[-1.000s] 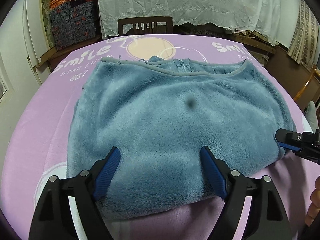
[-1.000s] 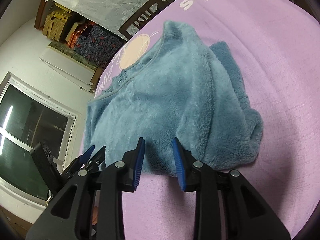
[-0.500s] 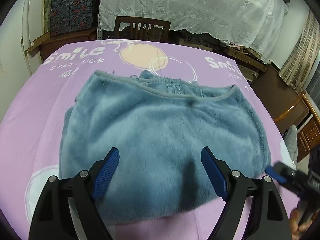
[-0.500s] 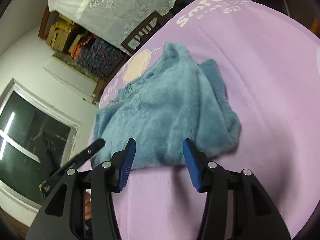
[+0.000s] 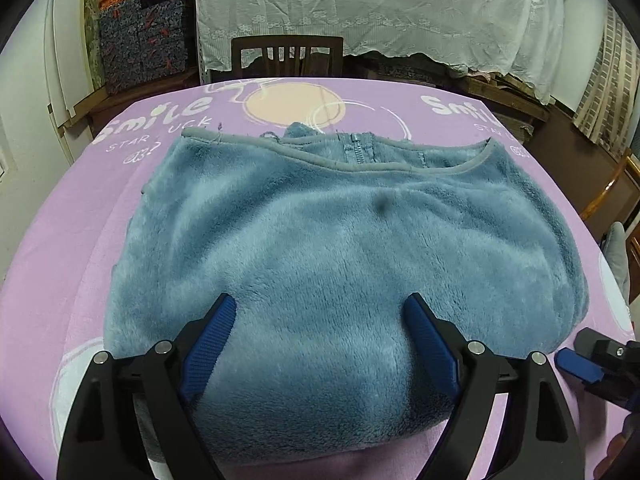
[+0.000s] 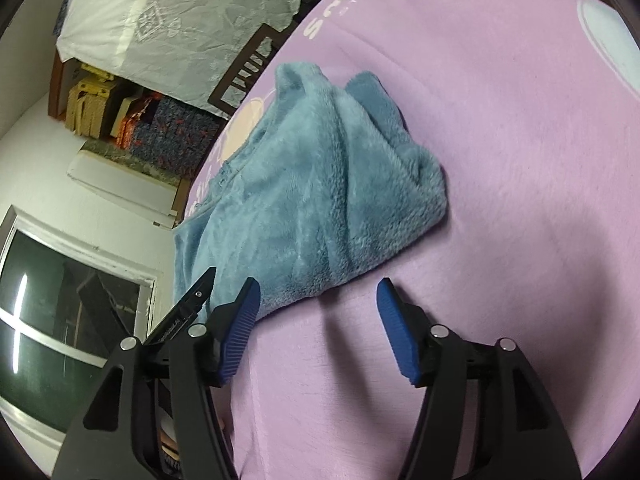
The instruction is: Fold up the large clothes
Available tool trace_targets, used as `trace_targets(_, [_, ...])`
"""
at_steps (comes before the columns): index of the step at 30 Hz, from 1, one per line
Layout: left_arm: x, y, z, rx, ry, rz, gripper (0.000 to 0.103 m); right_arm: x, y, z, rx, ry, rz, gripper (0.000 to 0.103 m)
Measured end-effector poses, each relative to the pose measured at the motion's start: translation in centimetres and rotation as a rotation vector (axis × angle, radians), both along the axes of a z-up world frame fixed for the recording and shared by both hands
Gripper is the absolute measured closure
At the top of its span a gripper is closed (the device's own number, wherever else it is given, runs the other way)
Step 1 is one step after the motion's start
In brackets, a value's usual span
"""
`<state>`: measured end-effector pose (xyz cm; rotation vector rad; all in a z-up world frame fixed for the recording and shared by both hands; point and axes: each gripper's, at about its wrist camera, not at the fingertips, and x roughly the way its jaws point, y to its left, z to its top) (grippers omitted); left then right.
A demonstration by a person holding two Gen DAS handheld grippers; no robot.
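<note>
A blue fleece garment (image 5: 340,248) lies folded on the purple table cover (image 5: 60,240), neckline and zip at the far side. My left gripper (image 5: 320,320) hovers over its near edge. Its jaws stand wide and are opening a little more, with fleece below them and the pads not pressing it. In the right wrist view the garment (image 6: 320,184) lies ahead and to the left. My right gripper (image 6: 318,300) is just off its near corner, jaws opening, pads clear of the cloth. The right gripper (image 5: 592,360) also shows at the left wrist view's lower right.
A dark wooden chair (image 5: 286,56) stands behind the table's far edge under a white lace cloth (image 5: 380,8). Patterned boxes (image 5: 140,48) are stacked at the back left. A dark window (image 6: 60,320) is at the left of the right wrist view.
The right gripper's jaws spread from nearly shut to wide and drew back off the garment's edge, rolling as it went. The left gripper stayed over the near edge.
</note>
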<state>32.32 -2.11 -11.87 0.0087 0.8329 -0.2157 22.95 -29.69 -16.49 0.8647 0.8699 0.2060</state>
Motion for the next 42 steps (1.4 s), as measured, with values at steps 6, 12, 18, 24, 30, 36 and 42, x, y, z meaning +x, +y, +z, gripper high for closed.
trace_targets(6, [-0.1, -0.1, -0.1, 0.009, -0.003, 0.005, 0.014, 0.4, -0.3, -0.2, 0.017, 0.008, -0.136, 0.042])
trace_targets(12, [-0.2, -0.3, -0.3, 0.023, -0.008, 0.005, 0.013, 3.9, -0.8, 0.3, -0.066, 0.016, -0.255, 0.042])
trace_targets(18, [-0.2, -0.7, -0.3, 0.047, -0.015, 0.011, 0.011, 4.5, 0.7, 0.4, -0.169, -0.033, -0.269, 0.036])
trace_targets(24, [0.0, -0.6, -0.5, 0.052, -0.010, 0.026, 0.005, 3.7, 1.4, 0.1, -0.167, -0.058, -0.275, 0.037])
trace_targets(30, [0.1, -0.6, -0.5, 0.051, -0.007, 0.030, 0.004, 5.2, 0.0, -0.2, -0.139, -0.064, -0.290, 0.043])
trace_targets(36, [0.0, -0.4, -0.5, 0.051, -0.007, 0.032, 0.004, 4.6, 0.7, -0.1, -0.146, -0.060, -0.264, 0.045])
trace_targets(42, [0.1, -0.4, -0.5, 0.054, -0.008, 0.031, 0.004, 5.1, -0.7, -0.6, -0.099, -0.067, -0.288, 0.056])
